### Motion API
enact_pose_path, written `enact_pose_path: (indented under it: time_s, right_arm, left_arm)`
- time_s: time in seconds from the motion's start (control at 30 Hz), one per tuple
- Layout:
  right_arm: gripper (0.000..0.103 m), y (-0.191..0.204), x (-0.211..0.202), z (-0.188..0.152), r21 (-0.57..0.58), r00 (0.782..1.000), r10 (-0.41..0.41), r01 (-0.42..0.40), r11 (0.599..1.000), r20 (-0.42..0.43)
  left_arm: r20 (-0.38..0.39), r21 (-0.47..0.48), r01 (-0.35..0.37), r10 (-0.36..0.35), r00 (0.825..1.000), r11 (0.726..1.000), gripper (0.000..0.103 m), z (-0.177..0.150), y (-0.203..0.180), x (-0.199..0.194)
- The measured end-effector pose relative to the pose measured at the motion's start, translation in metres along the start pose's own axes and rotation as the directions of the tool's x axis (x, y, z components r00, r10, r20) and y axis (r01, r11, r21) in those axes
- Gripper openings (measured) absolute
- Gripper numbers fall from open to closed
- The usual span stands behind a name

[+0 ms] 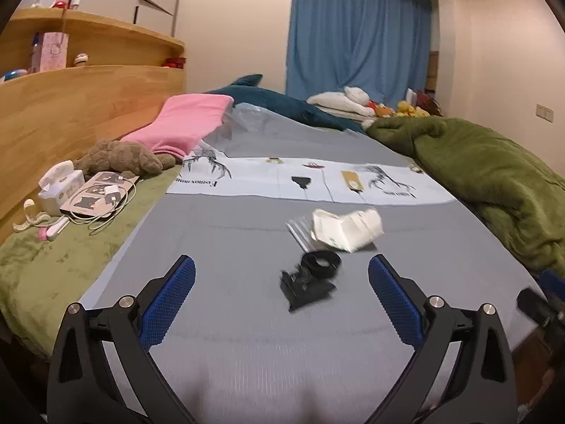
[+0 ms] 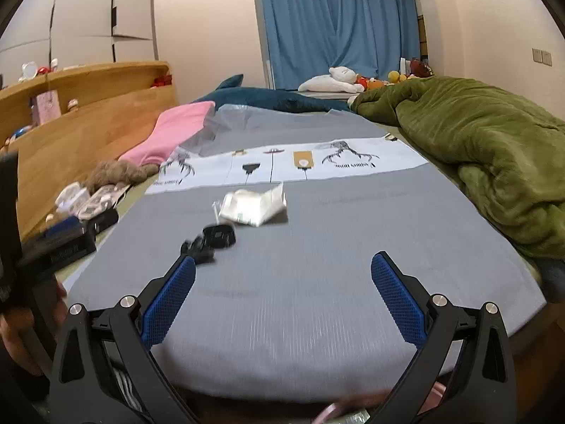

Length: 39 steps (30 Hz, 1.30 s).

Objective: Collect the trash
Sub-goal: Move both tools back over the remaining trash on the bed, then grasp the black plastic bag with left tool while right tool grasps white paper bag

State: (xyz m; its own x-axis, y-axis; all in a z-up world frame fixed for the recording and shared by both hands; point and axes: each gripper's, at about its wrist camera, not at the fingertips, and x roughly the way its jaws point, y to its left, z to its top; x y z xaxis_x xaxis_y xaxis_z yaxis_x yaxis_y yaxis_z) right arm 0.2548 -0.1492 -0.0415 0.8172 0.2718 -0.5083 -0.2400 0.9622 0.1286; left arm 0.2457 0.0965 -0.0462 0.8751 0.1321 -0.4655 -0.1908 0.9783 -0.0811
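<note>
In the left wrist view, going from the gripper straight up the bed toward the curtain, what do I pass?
Black plastic piece → crumpled white wrapper → white printed strip → blue shark plush → blue curtain.

- Two tongs: left (image 1: 281,304), right (image 2: 282,300), each with two blue pads, spread apart and empty.
- One crumpled white wrapper (image 1: 348,229) on the grey sheet (image 1: 247,318).
- One black object (image 1: 310,279) just in front of the wrapper; too blurred to say whether it is one piece or two.
- One pink pillow (image 1: 183,123).
- One green blanket (image 1: 494,183), bunched up.
- One blue shark plush (image 1: 279,100).
- One brown plush (image 1: 120,157).
- One white plush (image 1: 342,100) near the curtain (image 1: 356,35).
- One white charger (image 1: 113,190) with cable.
- One tissue pack (image 1: 60,183).
- Small yellow and red toys (image 1: 399,109) at the far end; too small to count.
</note>
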Motion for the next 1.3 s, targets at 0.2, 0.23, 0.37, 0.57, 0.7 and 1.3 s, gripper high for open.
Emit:
enact_pose_path:
  time_s: [0.2, 0.23, 0.37, 0.57, 0.7, 1.3]
  right_arm:
    - [0.098, -0.002, 0.064, 0.021, 0.011, 0.999, -0.01, 0.01, 1.0, 0.034]
    - [0.098, -0.003, 0.074, 0.023, 0.01, 0.999, -0.016, 0.016, 1.0, 0.03]
    - [0.098, -0.007, 0.126, 0.028, -0.008, 0.999, -0.039, 0.039, 0.999, -0.005]
    - [0.098, -0.016, 0.185, 0.035, 0.0, 0.998, -0.041, 0.041, 0.999, -0.036]
    - [0.098, -0.016, 0.216, 0.05, 0.033, 0.999, -0.031, 0.032, 0.999, -0.016]
    - [0.092, 0.023, 0.308, 0.04, -0.107, 0.988, -0.044, 0.028, 0.994, -0.148]
  left_arm:
    - [-0.01, 0.031, 0.004, -0.004, 1.0, 1.0, 0.095, -0.012, -0.01, 0.058]
    - [-0.015, 0.049, 0.022, -0.021, 1.0, 0.999, 0.095, -0.014, -0.014, 0.068]
    - [-0.063, 0.106, 0.084, -0.077, 0.995, 0.991, 0.095, -0.021, -0.03, 0.103]
    - [-0.135, 0.008, 0.108, -0.106, 0.985, 0.994, 0.095, -0.032, -0.018, 0.141]
    - [-0.202, -0.032, 0.096, -0.101, 0.974, 0.995, 0.095, -0.037, -0.012, 0.159]
    - [-0.279, -0.059, 0.101, -0.113, 0.954, 0.993, 0.095, -0.051, -0.011, 0.173]
